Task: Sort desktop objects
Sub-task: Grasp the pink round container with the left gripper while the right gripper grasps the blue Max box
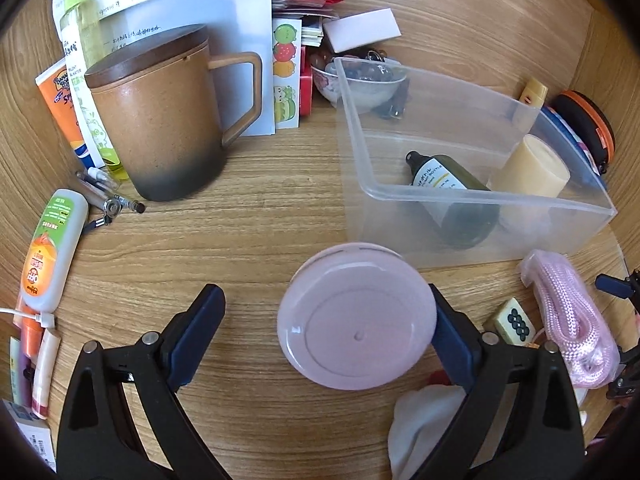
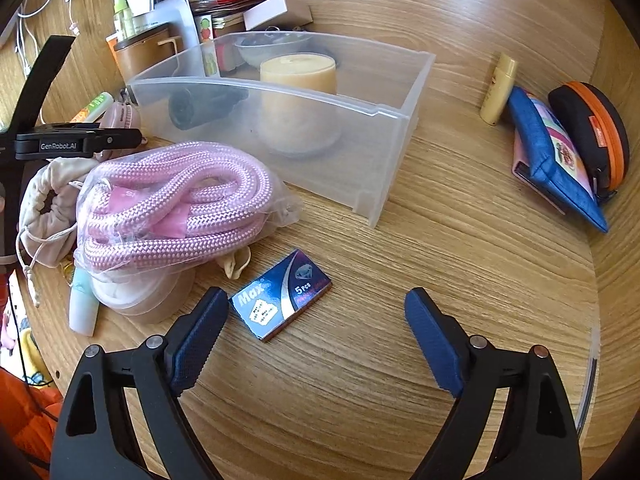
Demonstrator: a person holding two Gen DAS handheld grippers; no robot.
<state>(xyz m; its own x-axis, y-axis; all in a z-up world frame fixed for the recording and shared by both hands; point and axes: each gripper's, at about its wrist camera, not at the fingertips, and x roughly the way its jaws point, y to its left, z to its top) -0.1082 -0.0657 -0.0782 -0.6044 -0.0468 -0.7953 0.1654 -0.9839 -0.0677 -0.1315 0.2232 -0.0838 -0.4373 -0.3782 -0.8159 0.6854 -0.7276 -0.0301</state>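
Observation:
In the left wrist view my left gripper (image 1: 324, 300) is open. A round pink jar (image 1: 356, 316) stands between its fingers, touching the right pad (image 1: 450, 340) and well apart from the left one. A clear plastic bin (image 1: 472, 196) beyond it holds a dark green bottle (image 1: 452, 192) and a cream cylinder (image 1: 532, 168). In the right wrist view my right gripper (image 2: 316, 308) is open and empty over the desk. A blue "Max" box (image 2: 280, 296) lies by its left fingertip. The bin (image 2: 280, 112) stands further back.
A brown lidded mug (image 1: 160, 120), papers, tubes and pens crowd the left. A bagged pink rope (image 2: 172, 208), a cloth pouch (image 2: 44, 208) and small tubes lie left of the right gripper. A yellow tube (image 2: 496, 88), blue pouch (image 2: 556, 156) and orange-black case (image 2: 592, 132) sit at the right.

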